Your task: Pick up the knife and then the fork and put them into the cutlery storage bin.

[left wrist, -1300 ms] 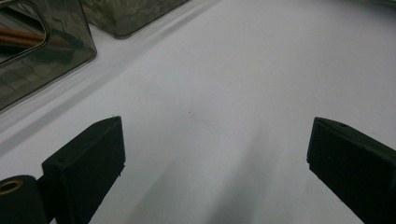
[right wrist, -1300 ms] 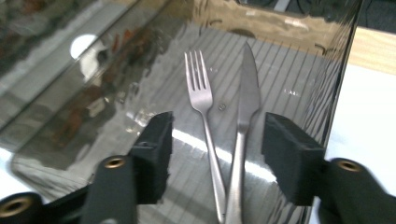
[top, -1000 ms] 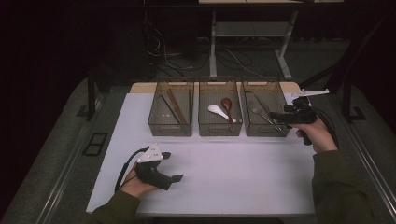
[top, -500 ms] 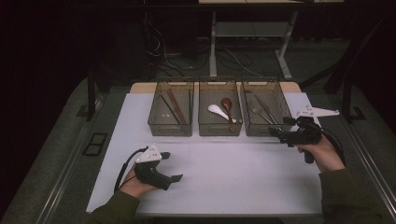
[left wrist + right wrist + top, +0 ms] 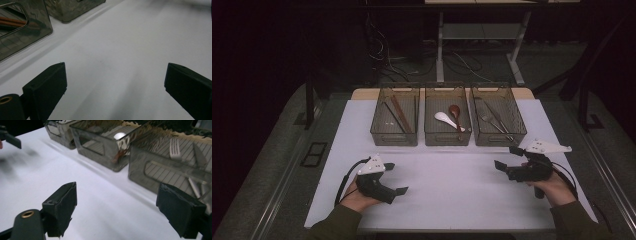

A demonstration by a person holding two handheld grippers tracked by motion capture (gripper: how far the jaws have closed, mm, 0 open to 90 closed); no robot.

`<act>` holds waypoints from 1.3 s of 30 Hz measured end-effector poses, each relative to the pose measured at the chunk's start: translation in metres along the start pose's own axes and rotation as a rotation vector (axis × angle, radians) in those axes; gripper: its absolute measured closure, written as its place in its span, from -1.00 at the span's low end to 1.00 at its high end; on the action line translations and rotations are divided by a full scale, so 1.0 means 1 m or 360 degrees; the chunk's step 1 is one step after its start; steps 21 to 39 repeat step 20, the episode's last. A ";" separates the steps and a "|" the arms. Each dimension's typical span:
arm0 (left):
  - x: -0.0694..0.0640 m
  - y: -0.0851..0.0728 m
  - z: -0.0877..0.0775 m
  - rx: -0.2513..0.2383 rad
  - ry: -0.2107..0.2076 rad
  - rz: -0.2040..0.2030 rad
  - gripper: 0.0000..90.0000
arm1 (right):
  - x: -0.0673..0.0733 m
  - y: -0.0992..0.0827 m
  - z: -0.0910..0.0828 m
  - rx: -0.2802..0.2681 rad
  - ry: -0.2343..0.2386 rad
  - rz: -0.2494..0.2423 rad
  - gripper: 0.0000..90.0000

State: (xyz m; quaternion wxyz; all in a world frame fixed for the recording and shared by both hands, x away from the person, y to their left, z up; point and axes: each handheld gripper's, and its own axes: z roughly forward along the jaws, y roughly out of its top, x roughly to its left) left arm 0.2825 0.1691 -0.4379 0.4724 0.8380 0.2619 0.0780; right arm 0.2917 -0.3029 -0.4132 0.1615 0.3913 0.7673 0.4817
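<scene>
White surface (image 5: pixel 452 185) carries three bins (image 5: pixel 447 135) at the far edge. Left gripper (image 5: pixel 398 179) near front left, fingers (image 5: pixel 47 86) wide apart, empty. Right gripper (image 5: pixel 507 159) just before the right bin (image 5: pixel 499 135), fingers (image 5: pixel 61 203) wide apart, empty.

The person's left hand (image 5: pixel 362 192) rests low near the front edge, gripping the left gripper (image 5: pixel 396 177), whose jaws point toward the middle and stand wide apart with nothing between them. The right hand (image 5: pixel 552 182) holds the right gripper (image 5: pixel 506 159) a little farther forward, its jaws aimed inward to the left, likewise spread wide and empty. Both forearms come in from below, well apart.
</scene>
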 end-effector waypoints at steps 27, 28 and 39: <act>0.000 0.000 -0.001 0.0005 -0.0003 0.0008 -0.92 | 0.013 -0.037 -0.006 0.0055 0.0059 -0.0049 -0.63; 0.000 0.000 -0.001 0.0005 -0.0003 0.0008 -0.92 | 0.013 -0.037 -0.006 0.0055 0.0059 -0.0049 -0.63; 0.000 0.000 -0.001 0.0005 -0.0003 0.0008 -0.92 | 0.013 -0.037 -0.006 0.0055 0.0059 -0.0049 -0.63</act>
